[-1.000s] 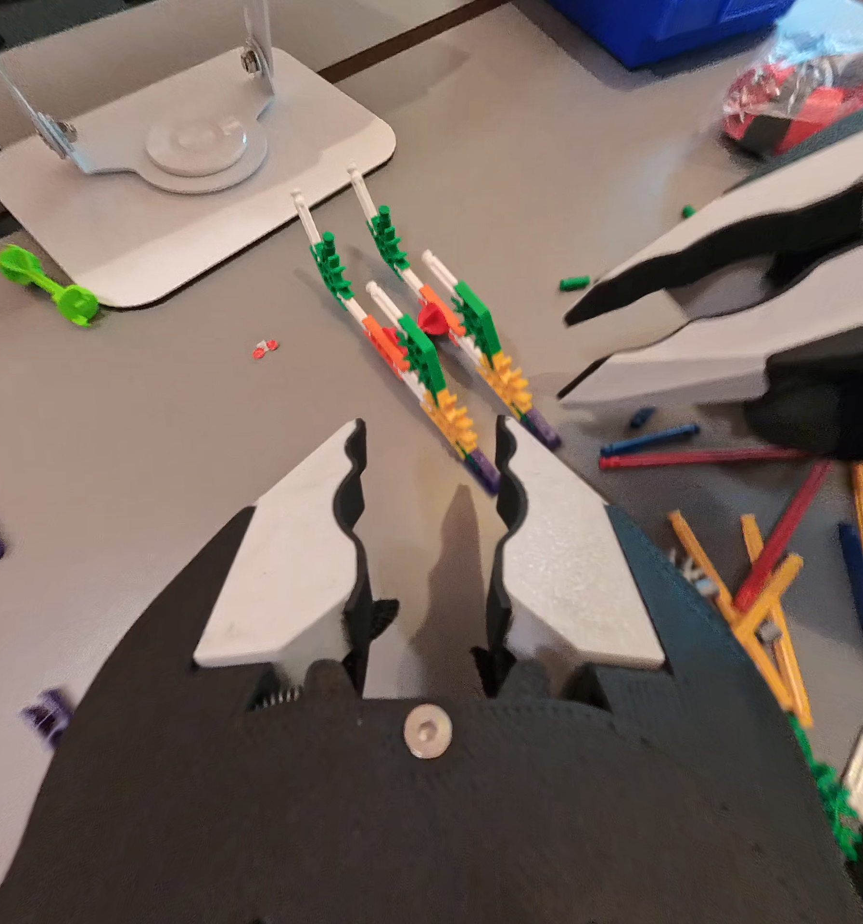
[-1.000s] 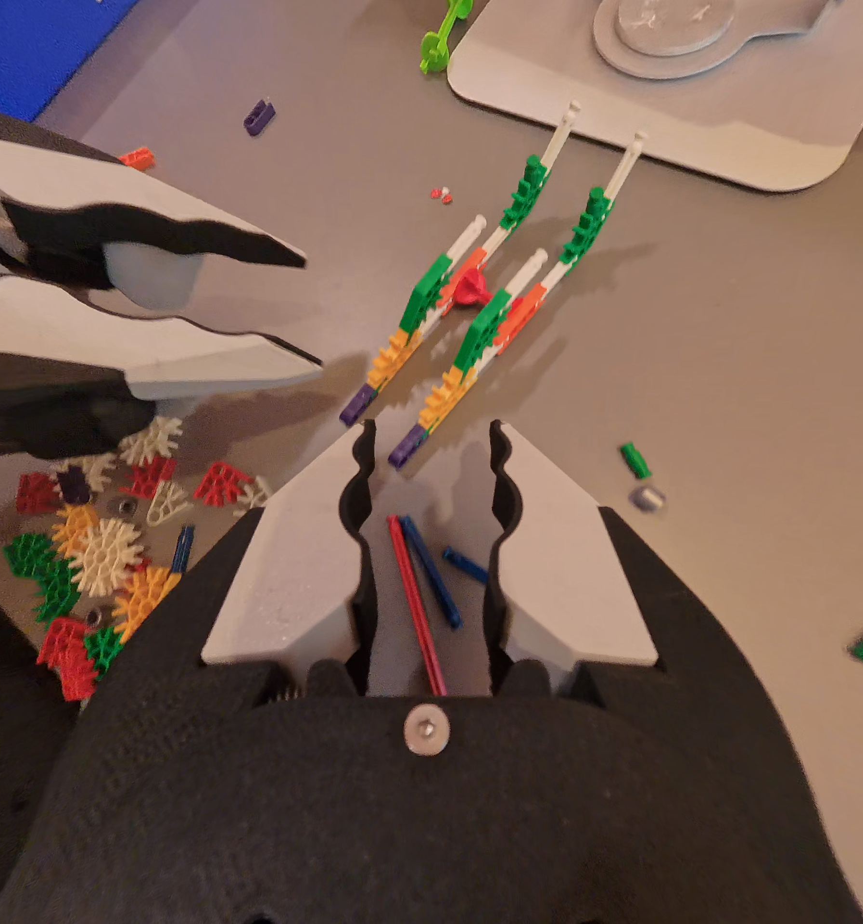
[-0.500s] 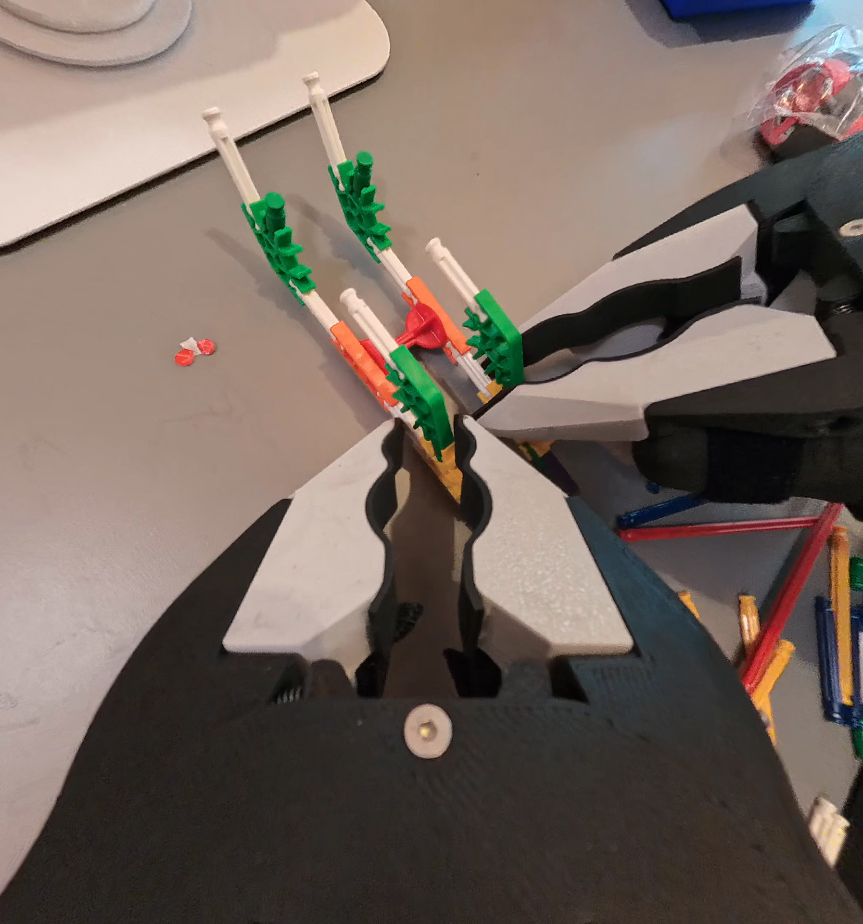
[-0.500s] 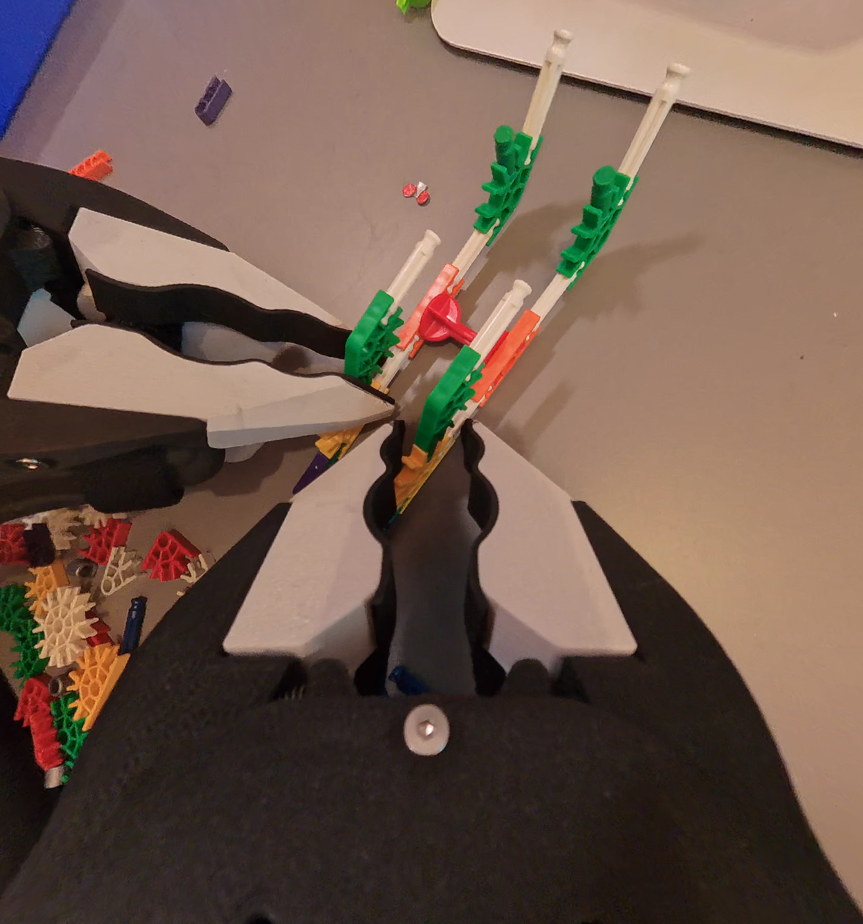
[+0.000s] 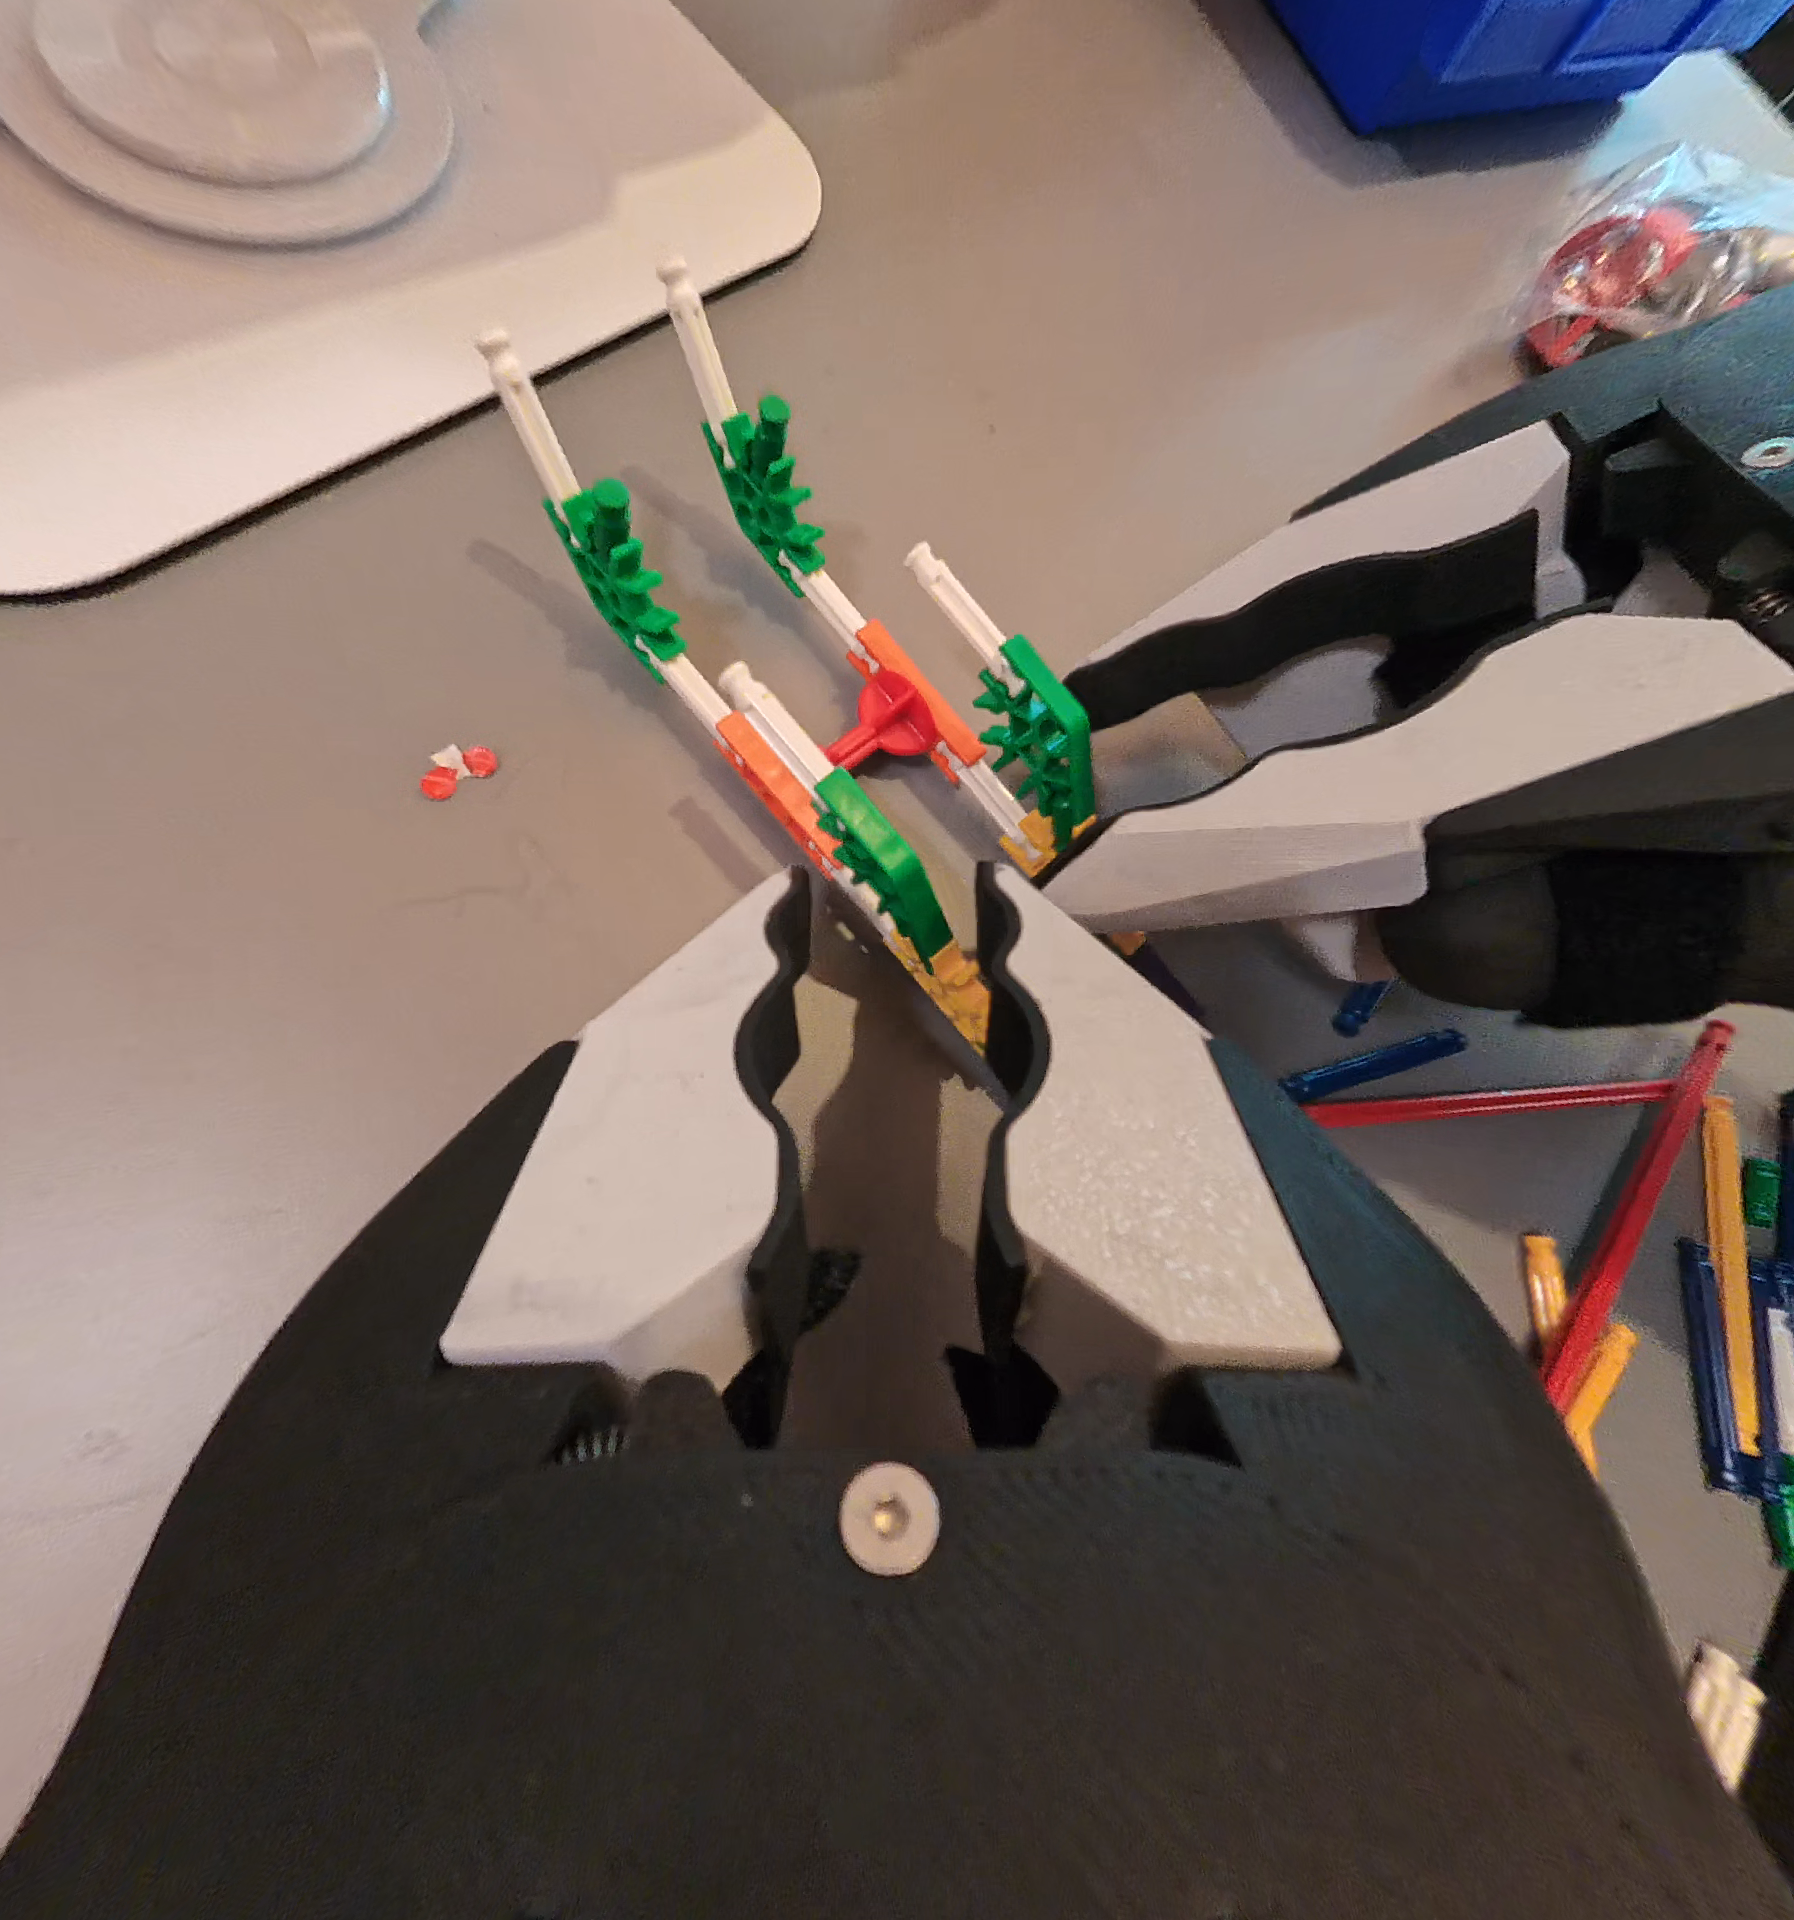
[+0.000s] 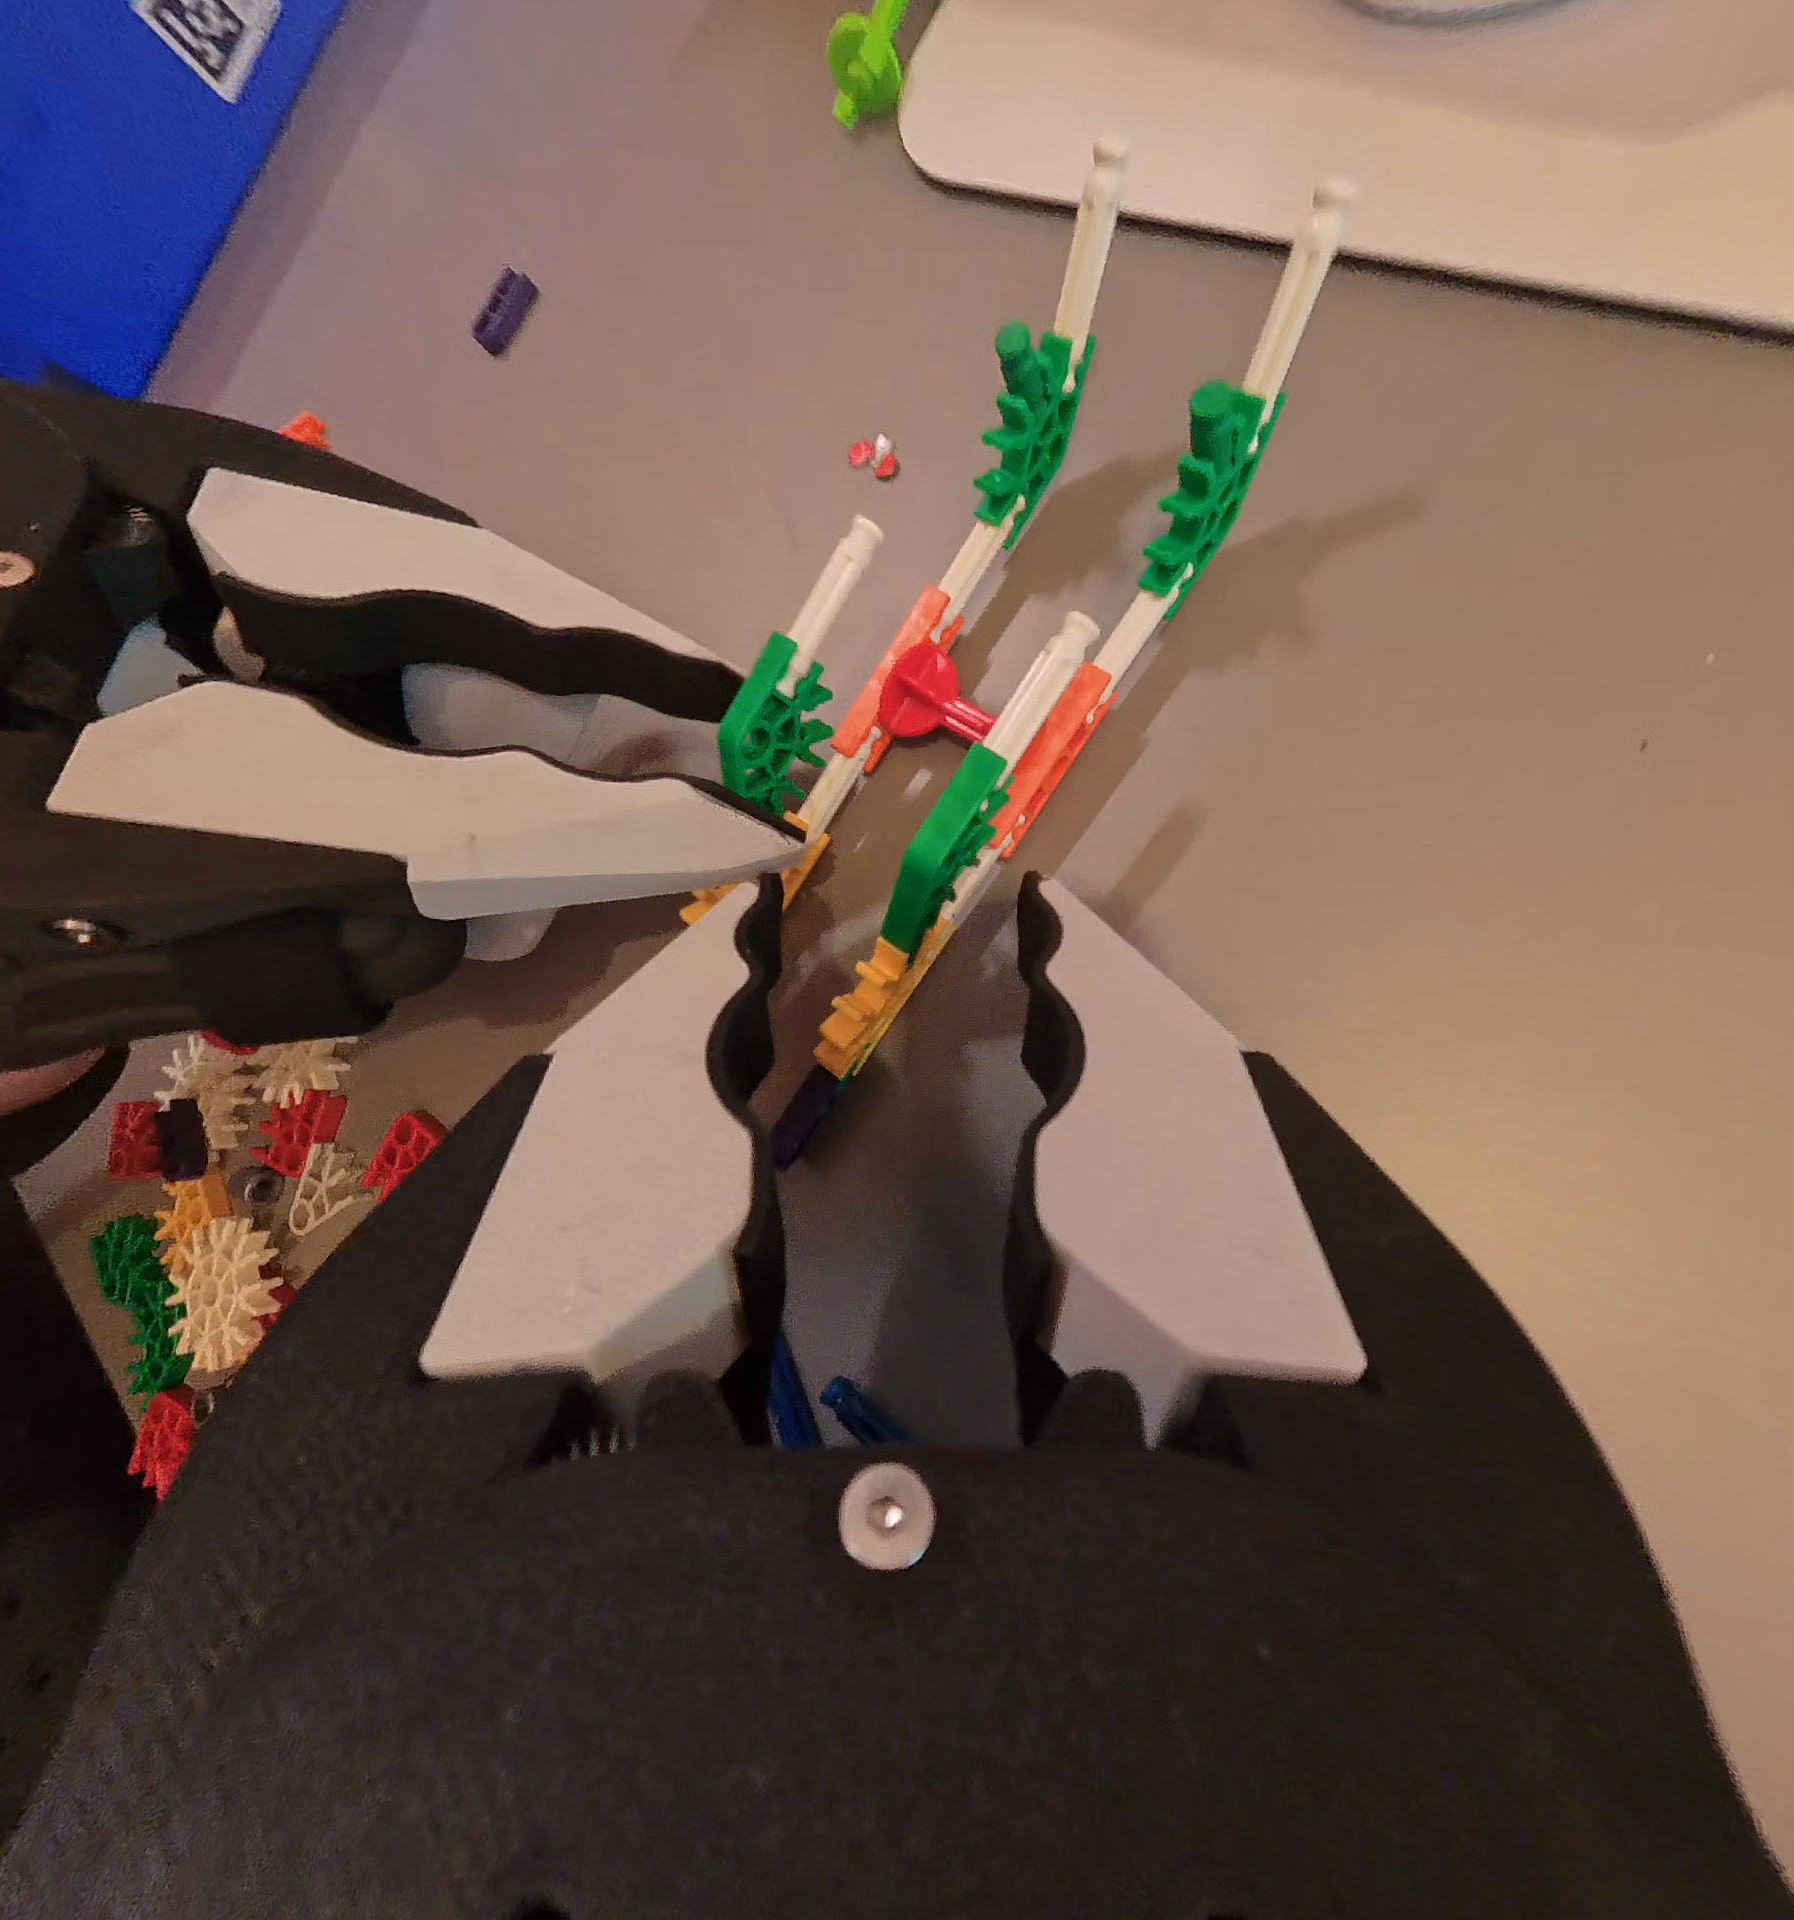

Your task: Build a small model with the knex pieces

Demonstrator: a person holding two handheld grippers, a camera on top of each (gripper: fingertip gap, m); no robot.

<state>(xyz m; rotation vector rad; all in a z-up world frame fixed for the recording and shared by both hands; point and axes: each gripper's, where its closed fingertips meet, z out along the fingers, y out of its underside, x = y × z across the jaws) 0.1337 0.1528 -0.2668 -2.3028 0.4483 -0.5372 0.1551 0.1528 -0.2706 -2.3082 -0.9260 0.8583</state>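
1. Grey tabltop: a toy rod frame [image 5: 872, 727] stands tilted on the tabletop [image 5: 197, 1039].
2. Left gripper [image 5: 888, 894] and right gripper [image 6: 893, 894] each sit narrowed around one rail's lower end; whether they clamp it, I cannot tell.
3. Blue bin [image 6: 62, 156] lies well apart, contents hidden.
4. Loose rods [image 5: 1599, 1195] crowd one side.

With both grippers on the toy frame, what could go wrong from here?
1. The two-rail snap-together plastic rod frame appears joined only by one short red crosspiece; uneven pulls by the left gripper and right gripper might pop it apart.
2. Both grip near the rails' lower ends, so the long white tips could swing.
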